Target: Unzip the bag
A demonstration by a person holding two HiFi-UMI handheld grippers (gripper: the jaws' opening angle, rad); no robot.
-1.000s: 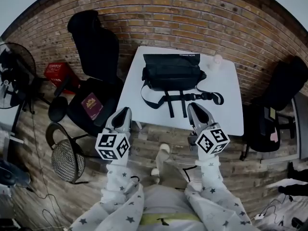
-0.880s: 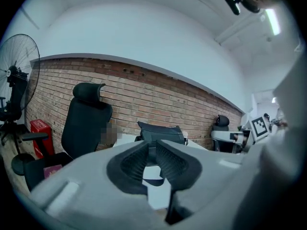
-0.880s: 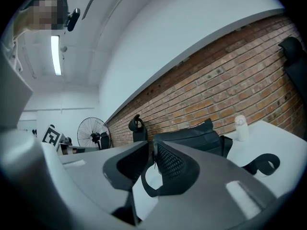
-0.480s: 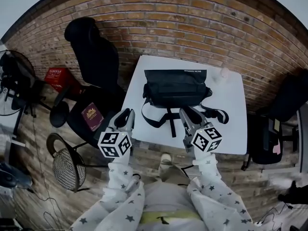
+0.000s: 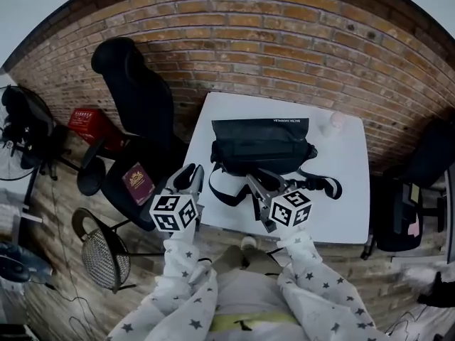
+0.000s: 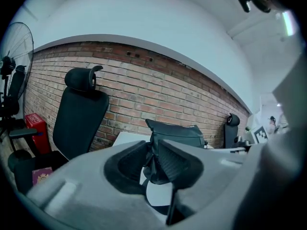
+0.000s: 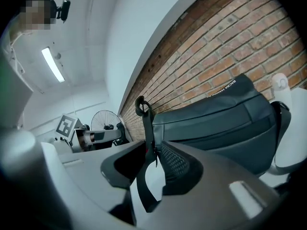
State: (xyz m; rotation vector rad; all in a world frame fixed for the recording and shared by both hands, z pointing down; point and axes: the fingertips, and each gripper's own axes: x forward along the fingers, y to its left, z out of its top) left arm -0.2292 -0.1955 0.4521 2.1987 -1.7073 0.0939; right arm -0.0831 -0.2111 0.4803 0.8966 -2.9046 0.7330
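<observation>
A black bag [image 5: 259,142] lies on the white table [image 5: 341,212], its straps [image 5: 231,190] trailing toward the front edge. My left gripper [image 5: 193,172] hovers at the table's front left edge, short of the bag. Its jaws are opening, with nothing between them. In the left gripper view the bag [image 6: 175,132] shows beyond the left gripper [image 6: 152,150]. My right gripper [image 5: 254,182] is over the straps in front of the bag, jaws opening. In the right gripper view a strap [image 7: 144,123] runs through the gap of the right gripper [image 7: 154,152], unpinched, beside the bag [image 7: 225,123].
A black office chair [image 5: 138,98] stands left of the table with a red booklet [image 5: 138,183] on its seat. A red crate [image 5: 89,123] and a wire basket [image 5: 99,251] are on the floor. A small white container [image 5: 333,123] sits at the table's back right. Another chair [image 5: 405,212] stands right.
Both grippers have moved forward toward the bag. The right one now reaches over the straps at the table's front, and both pairs of jaws have parted.
</observation>
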